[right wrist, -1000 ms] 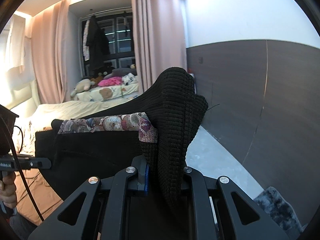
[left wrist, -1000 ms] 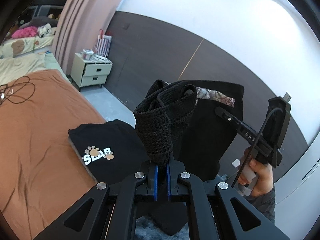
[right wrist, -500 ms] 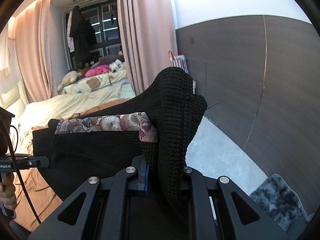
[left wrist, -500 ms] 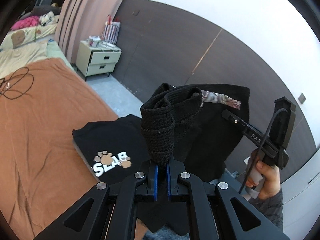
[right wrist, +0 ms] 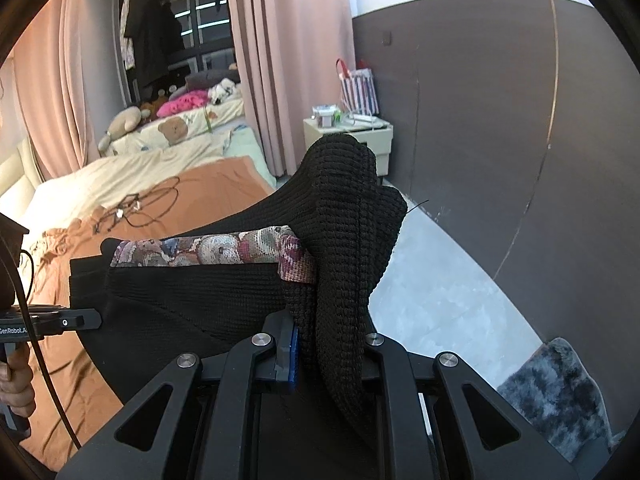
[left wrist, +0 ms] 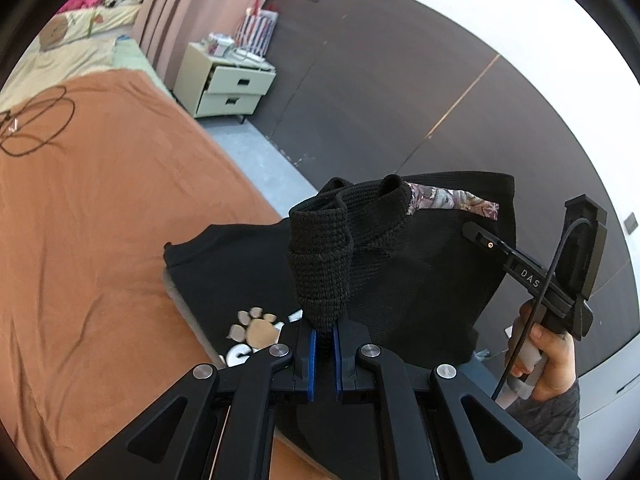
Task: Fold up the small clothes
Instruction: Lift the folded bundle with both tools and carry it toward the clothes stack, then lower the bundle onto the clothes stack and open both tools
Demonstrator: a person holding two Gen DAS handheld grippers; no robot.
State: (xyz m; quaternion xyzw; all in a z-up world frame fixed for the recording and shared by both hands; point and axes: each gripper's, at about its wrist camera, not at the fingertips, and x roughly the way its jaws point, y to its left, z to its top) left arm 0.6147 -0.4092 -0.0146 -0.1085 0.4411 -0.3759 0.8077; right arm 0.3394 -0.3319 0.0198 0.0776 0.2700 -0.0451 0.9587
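A black knit garment (left wrist: 420, 280) with a floral woven band (left wrist: 452, 200) hangs stretched in the air between both grippers. My left gripper (left wrist: 324, 332) is shut on one bunched top corner of it. My right gripper (right wrist: 328, 344) is shut on the other corner (right wrist: 348, 216), and the band (right wrist: 208, 250) runs off to the left. The right gripper (left wrist: 480, 240) also shows in the left wrist view, held by a hand (left wrist: 548, 356). A black T-shirt (left wrist: 224, 264) with a paw print logo lies flat on the orange bedspread (left wrist: 100, 220) below.
A pale nightstand (left wrist: 224, 88) with a striped bag (right wrist: 358, 88) stands by the dark wall panel. Black cables (left wrist: 36, 124) lie on the bedspread. Stuffed toys (right wrist: 124, 124) sit at the bed's far end. A grey fuzzy rug (right wrist: 556, 392) lies on the floor.
Both grippers have tilted downward with the black garment held between them; more of the bed and floor shows now. The hold on the garment is unchanged.
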